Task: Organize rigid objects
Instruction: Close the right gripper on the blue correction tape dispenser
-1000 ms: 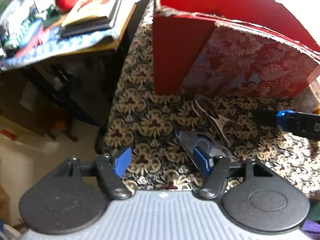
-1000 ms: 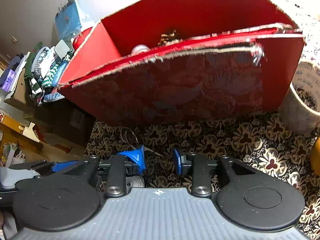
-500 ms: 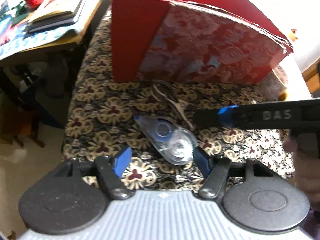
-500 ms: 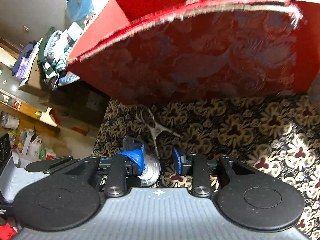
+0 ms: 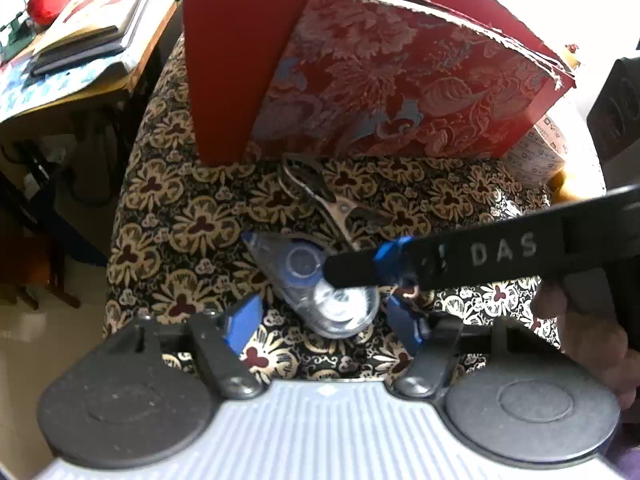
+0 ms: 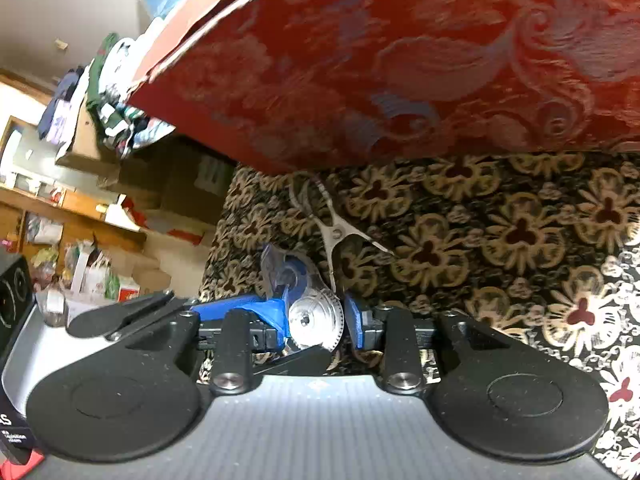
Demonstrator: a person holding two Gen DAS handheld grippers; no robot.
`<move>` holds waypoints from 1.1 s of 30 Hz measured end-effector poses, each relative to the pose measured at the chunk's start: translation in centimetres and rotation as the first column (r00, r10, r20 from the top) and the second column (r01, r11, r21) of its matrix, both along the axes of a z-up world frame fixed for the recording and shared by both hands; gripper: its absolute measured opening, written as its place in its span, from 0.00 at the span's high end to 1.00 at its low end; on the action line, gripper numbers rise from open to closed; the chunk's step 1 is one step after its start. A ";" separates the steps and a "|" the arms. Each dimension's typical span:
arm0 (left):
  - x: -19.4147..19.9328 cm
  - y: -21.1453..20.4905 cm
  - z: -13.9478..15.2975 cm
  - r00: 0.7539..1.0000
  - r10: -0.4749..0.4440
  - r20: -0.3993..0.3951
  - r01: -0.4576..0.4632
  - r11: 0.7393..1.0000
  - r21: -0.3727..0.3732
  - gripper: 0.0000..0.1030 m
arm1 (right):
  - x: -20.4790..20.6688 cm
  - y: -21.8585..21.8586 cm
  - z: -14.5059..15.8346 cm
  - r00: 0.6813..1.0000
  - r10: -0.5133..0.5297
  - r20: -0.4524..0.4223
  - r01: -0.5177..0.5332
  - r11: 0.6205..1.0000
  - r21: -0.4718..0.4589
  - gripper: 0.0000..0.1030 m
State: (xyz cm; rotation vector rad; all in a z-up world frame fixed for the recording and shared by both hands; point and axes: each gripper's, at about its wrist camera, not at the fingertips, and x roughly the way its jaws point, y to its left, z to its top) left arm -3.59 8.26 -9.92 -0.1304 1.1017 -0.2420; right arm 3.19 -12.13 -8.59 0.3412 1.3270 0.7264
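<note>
Tape dispenser (image 5: 320,280), clear with a blue hub, lies on the floral-clothed counter (image 5: 180,216) in the left wrist view, just ahead of the left claw (image 5: 324,320), whose blue fingers stand spread and empty on either side of its near end. The right claw (image 5: 384,264) reaches in from the right over the dispenser. Small metal scissors (image 5: 320,200) lie just beyond, their loops near the foot of the red box (image 5: 380,92). Both items are outside the box, so the sorting looks barely begun here. The counter's left edge drops off close by.

From the right wrist, the right claw (image 6: 316,320) brackets the dispenser's toothed wheel (image 6: 316,322), fingers apart with a sliver of gap showing, not yet clamped. The scissors (image 6: 332,232) sit just beyond and the box wall (image 6: 400,60) looms overhead, so lifting room is tight forward and freer to the right.
</note>
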 end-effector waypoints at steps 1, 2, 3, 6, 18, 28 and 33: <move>0.0 0.1 0.0 1.000 -0.001 0.003 0.001 1.000 -0.002 0.32 | 0.0 0.2 -0.1 1.000 0.013 -0.007 -0.013 1.000 0.008 0.87; 0.0 0.1 0.0 1.000 -0.001 0.005 0.001 1.000 -0.005 0.32 | 0.0 0.3 -0.2 1.000 0.024 -0.016 -0.024 1.000 0.018 0.87; 0.0 0.2 0.0 1.000 -0.002 0.007 0.002 1.000 -0.008 0.32 | 0.0 0.4 -0.3 0.999 0.034 -0.023 -0.033 0.999 0.026 0.88; -0.3 0.4 -0.1 1.000 -0.007 0.018 0.007 1.000 -0.011 0.32 | 0.0 0.5 -0.3 0.999 0.038 -0.022 -0.038 0.999 0.024 0.90; -0.5 0.1 -0.2 0.997 -0.032 0.071 0.028 0.998 0.061 0.33 | 0.7 -2.8 0.9 0.996 -0.081 0.034 0.079 0.996 0.049 0.89; -0.6 0.2 -0.2 0.996 -0.037 0.082 0.030 0.996 0.088 0.37 | 2.0 0.0 0.2 0.999 -0.045 0.006 0.044 0.996 0.081 0.89; -0.8 0.0 -0.3 0.995 -0.036 0.094 0.026 0.995 0.100 0.36 | 2.0 -0.6 -0.1 0.999 -0.051 -0.004 0.051 0.997 0.054 0.89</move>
